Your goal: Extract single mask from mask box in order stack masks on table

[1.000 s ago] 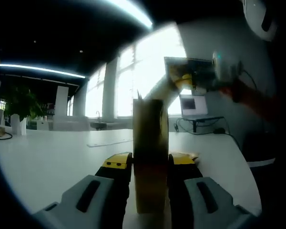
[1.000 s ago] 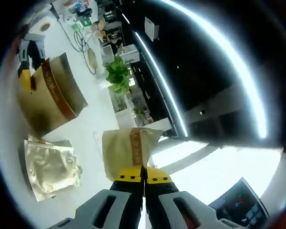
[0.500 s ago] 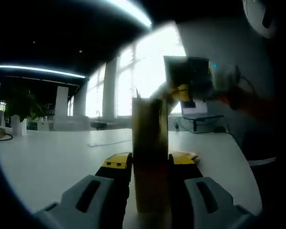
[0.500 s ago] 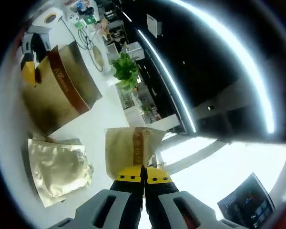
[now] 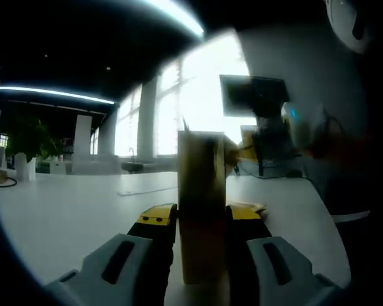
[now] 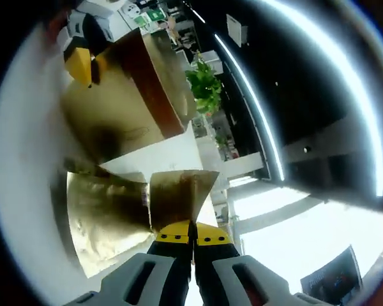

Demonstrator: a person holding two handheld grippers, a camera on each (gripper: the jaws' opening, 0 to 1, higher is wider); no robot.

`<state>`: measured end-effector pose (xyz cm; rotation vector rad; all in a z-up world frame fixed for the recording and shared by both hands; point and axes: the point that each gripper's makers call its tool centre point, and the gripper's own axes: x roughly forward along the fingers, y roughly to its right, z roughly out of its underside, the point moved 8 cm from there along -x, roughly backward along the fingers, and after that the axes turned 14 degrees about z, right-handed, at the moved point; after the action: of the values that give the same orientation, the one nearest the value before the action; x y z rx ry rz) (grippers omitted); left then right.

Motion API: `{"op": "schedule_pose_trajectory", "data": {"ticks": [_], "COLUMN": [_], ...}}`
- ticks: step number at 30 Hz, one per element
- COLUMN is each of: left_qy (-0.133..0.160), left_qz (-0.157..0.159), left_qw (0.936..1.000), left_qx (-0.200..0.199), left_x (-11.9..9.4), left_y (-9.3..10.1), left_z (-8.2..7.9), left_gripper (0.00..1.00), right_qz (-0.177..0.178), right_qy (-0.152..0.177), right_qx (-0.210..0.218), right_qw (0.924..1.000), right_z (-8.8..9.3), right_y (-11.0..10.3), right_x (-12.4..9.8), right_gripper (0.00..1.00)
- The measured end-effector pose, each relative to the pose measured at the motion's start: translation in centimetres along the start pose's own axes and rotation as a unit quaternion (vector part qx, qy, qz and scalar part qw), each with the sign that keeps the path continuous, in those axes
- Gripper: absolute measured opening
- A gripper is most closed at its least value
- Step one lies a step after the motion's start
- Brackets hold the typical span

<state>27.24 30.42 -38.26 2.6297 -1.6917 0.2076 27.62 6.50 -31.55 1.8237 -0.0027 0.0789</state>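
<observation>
The tall gold-brown mask box stands upright on the white table, seen edge-on in the left gripper view, so its face is hidden and its base is cut off between the jaws. The left gripper clamps it, the yellow-tipped jaws pressed against its two sides. In the right gripper view the same box shows its broad glossy gold face with a dark brown band, the left gripper at its far upper edge, blurred and partly cut off.

The right gripper has its jaws pinched together on a flat gold foil mask packet, whose lower edge disappears between them. Its print is too blurred to read. Just left of it a second crinkled gold foil packet lies on the table, its far edge under the box's shadow.

In the left gripper view the right gripper appears right of the box top as a dark smear. Bright windows and a green plant lie far off.
</observation>
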Motion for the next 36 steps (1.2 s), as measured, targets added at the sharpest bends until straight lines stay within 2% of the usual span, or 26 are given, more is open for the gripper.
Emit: {"op": "schedule_pose_trajectory", "data": {"ticks": [11,21,27,36], "left_qy": [0.001,0.001,0.0,0.001], "left_qz": [0.001,0.0,0.0,0.001], "left_qw": [1.0,1.0,1.0,1.0], "left_qx": [-0.002,-0.001,0.0,0.0], "left_x": [0.0,-0.1,-0.1,-0.1], "left_y": [0.0,0.0,0.0,0.0], "left_z": [0.0,0.0,0.0,0.0], "left_gripper": [0.22,0.22,0.22,0.22], "right_qz": [-0.051,-0.072,-0.102,-0.123], "right_qy": [0.005,0.003,0.001,-0.001], "right_qx": [0.0,0.004,0.0,0.012], "right_qw": [0.9987,0.9974,0.9948,0.9923], "right_z": [-0.1,0.2,0.3,0.6], "right_y": [-3.1,-3.3,-4.6,-5.2], "right_x": [-1.8,-2.1,-2.3,-2.4], "right_gripper": [0.0,0.0,0.0,0.0]}}
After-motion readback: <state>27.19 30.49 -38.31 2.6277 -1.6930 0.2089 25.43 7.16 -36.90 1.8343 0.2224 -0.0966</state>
